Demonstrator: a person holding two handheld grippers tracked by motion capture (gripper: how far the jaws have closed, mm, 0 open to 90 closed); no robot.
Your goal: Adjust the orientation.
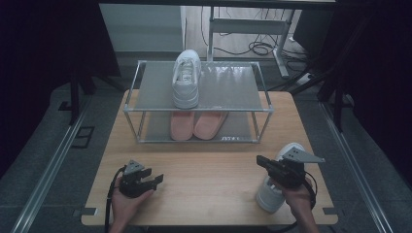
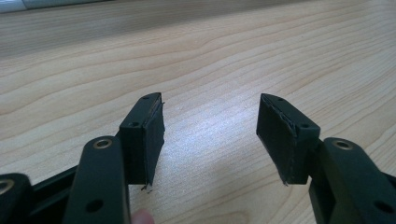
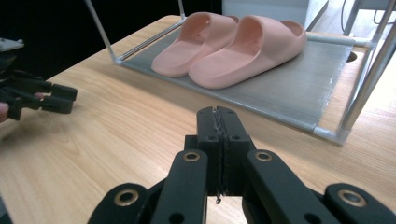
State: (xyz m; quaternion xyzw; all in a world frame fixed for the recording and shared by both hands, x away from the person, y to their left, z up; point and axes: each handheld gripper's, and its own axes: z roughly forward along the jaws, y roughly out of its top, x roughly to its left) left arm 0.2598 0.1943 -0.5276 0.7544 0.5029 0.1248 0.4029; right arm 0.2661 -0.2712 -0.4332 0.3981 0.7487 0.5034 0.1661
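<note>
A white sneaker stands on the top shelf of a metal-framed rack. A pair of pink slippers lies on the rack's lower shelf. A second white sneaker lies on the wooden table at the front right, partly hidden under my right gripper, whose jaws are pressed together with nothing between them. My left gripper rests low over the table at the front left, jaws apart and empty. It also appears far left in the right gripper view.
The rack fills the back half of the table. Bare wood lies between the two grippers. Dark curtains hang on both sides, and cables and a desk frame sit on the floor behind.
</note>
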